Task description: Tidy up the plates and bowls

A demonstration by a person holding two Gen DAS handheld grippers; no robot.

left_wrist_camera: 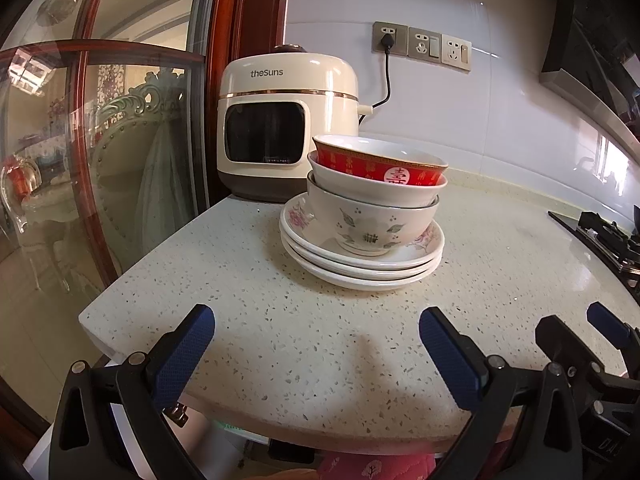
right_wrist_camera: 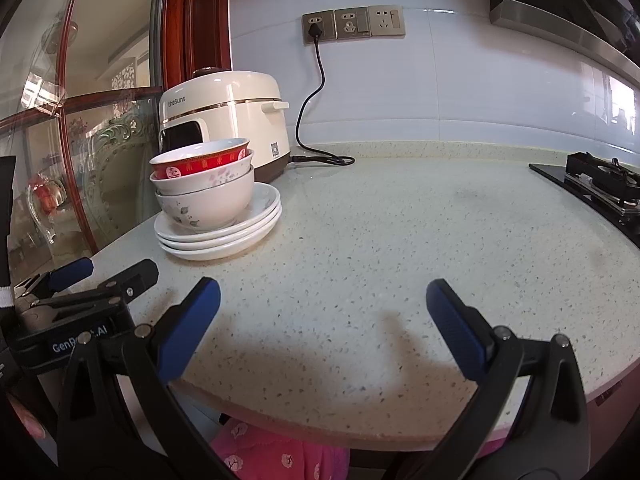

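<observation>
Through the left wrist camera I see my left gripper (left_wrist_camera: 316, 344) spread wide and holding nothing above the near edge of the speckled counter (left_wrist_camera: 280, 320), with the stack of plates (left_wrist_camera: 360, 264) carrying three nested bowls (left_wrist_camera: 376, 200) straight ahead, a rice cooker (left_wrist_camera: 286, 120) just behind it and my right gripper (left_wrist_camera: 580, 332) alongside. From the right wrist camera, my right gripper (right_wrist_camera: 322, 312) is likewise released over bare counter (right_wrist_camera: 400, 240), the plates (right_wrist_camera: 220, 236) and bowls (right_wrist_camera: 206, 182) ahead to the left, the left gripper (right_wrist_camera: 104, 276) near them, a gas stove (right_wrist_camera: 600, 188) far right.
</observation>
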